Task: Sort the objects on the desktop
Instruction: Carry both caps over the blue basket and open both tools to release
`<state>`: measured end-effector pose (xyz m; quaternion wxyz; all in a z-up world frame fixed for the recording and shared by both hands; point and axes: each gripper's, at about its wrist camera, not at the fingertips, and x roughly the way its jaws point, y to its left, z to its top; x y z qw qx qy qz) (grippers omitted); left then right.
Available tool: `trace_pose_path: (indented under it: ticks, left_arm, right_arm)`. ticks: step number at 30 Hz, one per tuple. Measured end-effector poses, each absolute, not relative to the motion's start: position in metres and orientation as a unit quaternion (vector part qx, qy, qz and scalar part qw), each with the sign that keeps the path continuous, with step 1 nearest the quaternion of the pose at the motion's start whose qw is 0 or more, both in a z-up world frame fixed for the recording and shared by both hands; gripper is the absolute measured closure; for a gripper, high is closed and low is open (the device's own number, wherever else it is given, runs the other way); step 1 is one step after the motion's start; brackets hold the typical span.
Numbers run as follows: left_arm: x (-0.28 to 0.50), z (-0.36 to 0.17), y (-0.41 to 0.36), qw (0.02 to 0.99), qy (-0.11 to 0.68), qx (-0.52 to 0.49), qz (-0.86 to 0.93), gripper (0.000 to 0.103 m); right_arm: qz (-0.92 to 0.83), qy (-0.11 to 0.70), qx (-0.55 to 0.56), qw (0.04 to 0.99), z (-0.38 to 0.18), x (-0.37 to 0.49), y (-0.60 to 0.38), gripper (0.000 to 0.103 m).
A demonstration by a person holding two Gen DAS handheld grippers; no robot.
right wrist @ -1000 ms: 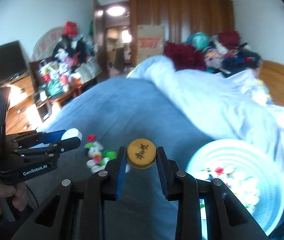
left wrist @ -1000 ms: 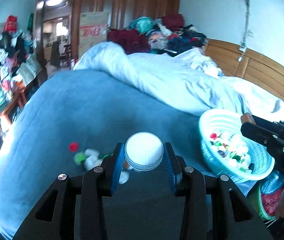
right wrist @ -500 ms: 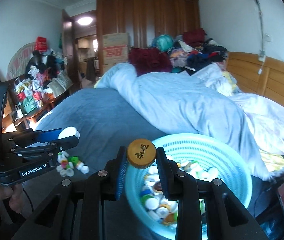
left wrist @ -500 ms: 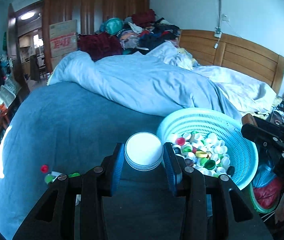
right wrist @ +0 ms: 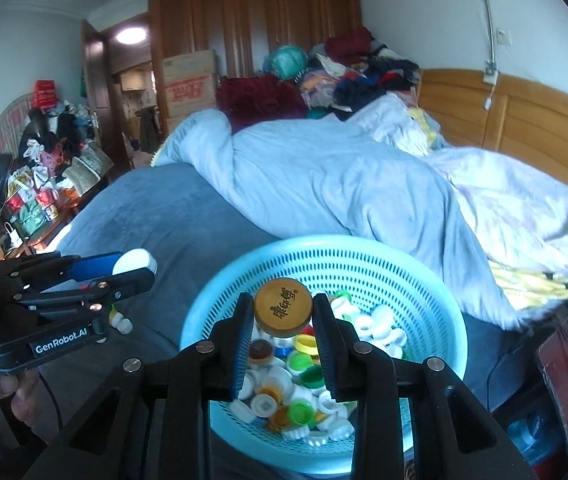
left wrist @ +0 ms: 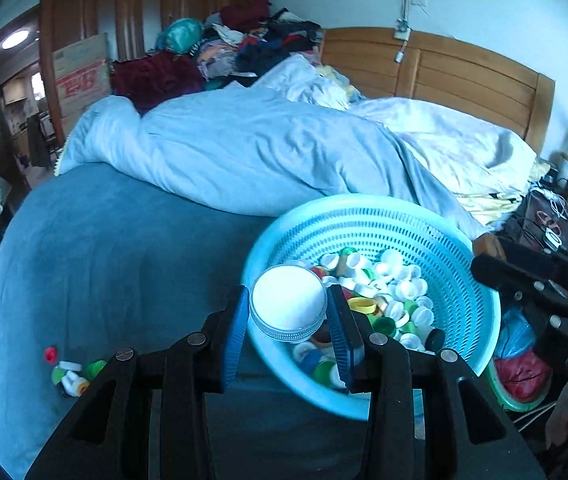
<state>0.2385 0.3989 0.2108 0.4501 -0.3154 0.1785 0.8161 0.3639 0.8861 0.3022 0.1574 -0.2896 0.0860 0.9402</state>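
Left tongs (left wrist: 289, 312) grip a white lid (left wrist: 288, 305); right tongs (right wrist: 283, 318) grip a gold cap (right wrist: 283, 306); both hang over the basket (left wrist: 472, 300) of caps (right wrist: 304, 364); loose caps (left wrist: 70, 372) lie on the bed (left wrist: 104, 248), left of the left tongs.

wooden wardrobe (right wrist: 252, 28), rumpled bed (left wrist: 244, 152), white walls (left wrist: 484, 4)

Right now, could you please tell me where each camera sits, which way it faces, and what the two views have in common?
Left wrist: on the left gripper, looking along its fingers, down over the basket and bed; its own fingers clamp a white cap, and the right gripper shows at the right edge.
Right wrist: on the right gripper, looking down into the basket; its fingers clamp a brown cap, and the left gripper and a hand show at left.
Shared: basket, bed, duvet, wardrobe, headboard.
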Motion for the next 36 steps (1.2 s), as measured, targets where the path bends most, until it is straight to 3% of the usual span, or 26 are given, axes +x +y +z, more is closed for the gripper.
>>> trace_pose_path:
  ticks: [32, 33, 35, 36]
  left_arm:
    - [0.239, 0.162, 0.453, 0.464, 0.207, -0.367, 0.779, 0.068]
    - [0.239, 0.162, 0.451, 0.466, 0.202, -0.367, 0.779, 0.068]
    - [0.236, 0.162, 0.446, 0.467, 0.199, -0.367, 0.78, 0.067]
    - [0.234, 0.163, 0.442, 0.466, 0.195, -0.366, 0.782, 0.063]
  right_arm:
    - [0.923, 0.108, -0.332, 0.161, 0.266, 0.348, 0.922, 0.07]
    - [0.923, 0.106, -0.33, 0.167, 0.267, 0.349, 0.921, 0.067]
    - [0.924, 0.105, -0.325, 0.172, 0.269, 0.349, 0.921, 0.043]
    - [0.924, 0.103, -0.324, 0.173, 0.27, 0.349, 0.92, 0.04]
